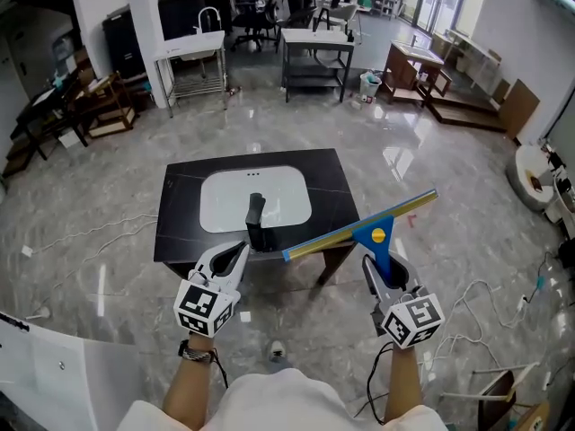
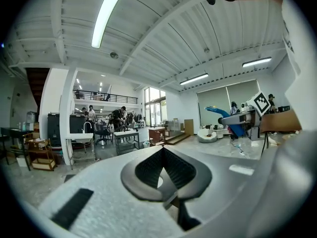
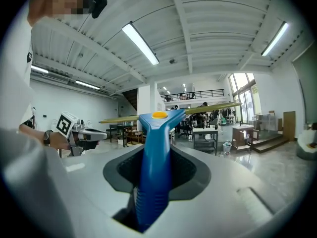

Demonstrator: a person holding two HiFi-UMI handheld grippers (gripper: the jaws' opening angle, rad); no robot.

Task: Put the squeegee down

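Note:
The squeegee (image 1: 372, 232) has a blue handle with a yellow button and a long yellow-edged blade. My right gripper (image 1: 384, 275) is shut on the handle and holds the squeegee off the near right corner of the black table (image 1: 334, 185), with the blade slanting up to the right. In the right gripper view the handle of the squeegee (image 3: 157, 133) rises between the jaws of my right gripper (image 3: 154, 180), the blade level across the top. My left gripper (image 1: 239, 251) hovers at the table's near edge, shut and empty. In its own view the left gripper (image 2: 162, 157) has its pads together.
A white sink basin (image 1: 235, 201) with a black faucet (image 1: 256, 215) is set in the table. Cables (image 1: 490, 299) lie on the grey floor to the right. Metal carts (image 1: 314, 57), desks and chairs stand far behind, and a white panel (image 1: 54, 366) is at the lower left.

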